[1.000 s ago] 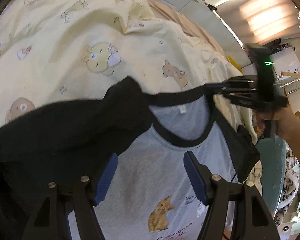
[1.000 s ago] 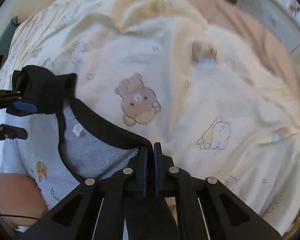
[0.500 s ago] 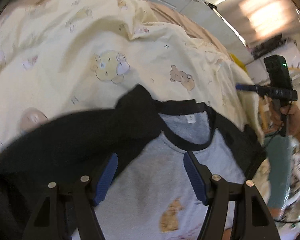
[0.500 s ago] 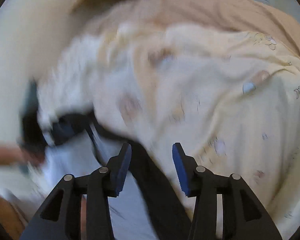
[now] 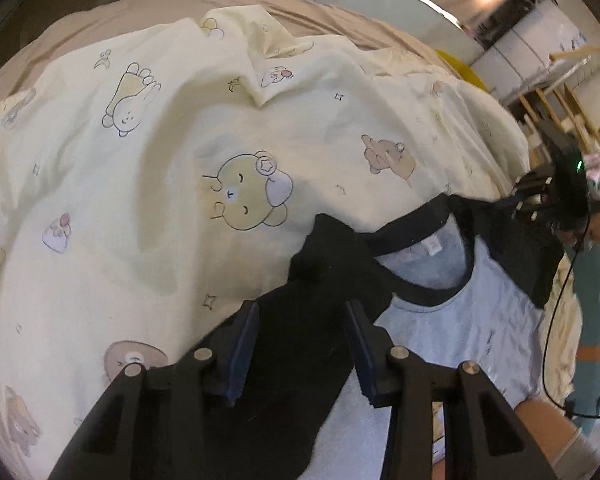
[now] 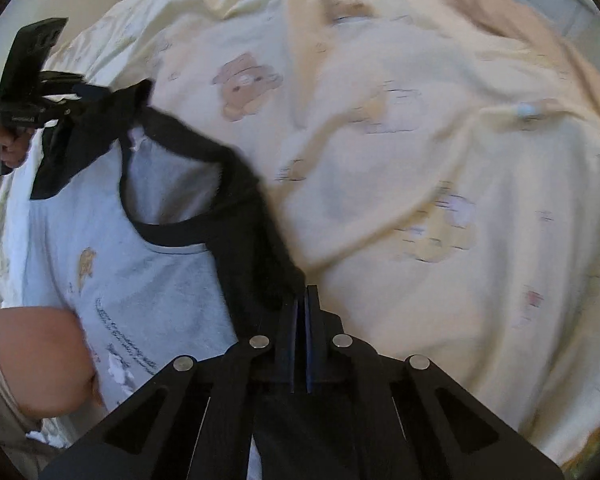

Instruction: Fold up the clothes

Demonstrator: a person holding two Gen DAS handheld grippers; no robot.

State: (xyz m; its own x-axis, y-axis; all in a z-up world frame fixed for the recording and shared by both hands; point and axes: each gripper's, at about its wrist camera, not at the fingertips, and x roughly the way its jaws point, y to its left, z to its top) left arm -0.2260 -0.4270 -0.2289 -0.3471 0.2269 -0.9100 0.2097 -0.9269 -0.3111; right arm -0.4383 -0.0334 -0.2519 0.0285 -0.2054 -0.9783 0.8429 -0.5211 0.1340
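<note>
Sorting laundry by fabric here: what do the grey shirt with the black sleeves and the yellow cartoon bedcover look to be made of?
Shirt: looks like soft matte knit, probably cotton jersey; it drapes limply, and the inside at the neck looks fuzzy, perhaps fleece. Bedcover: smooth, thin woven cloth, likely cotton or a blend, printed, with soft rumpled folds. Fibre content cannot be confirmed.

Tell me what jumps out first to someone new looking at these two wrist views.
The grey T-shirt with black sleeves and collar, spread at the near edge of a pale yellow cartoon-bear quilt that fills both views. The right gripper is shut on the black sleeve at one shoulder. The left gripper is closing, fingers straddling the other black sleeve.
</note>
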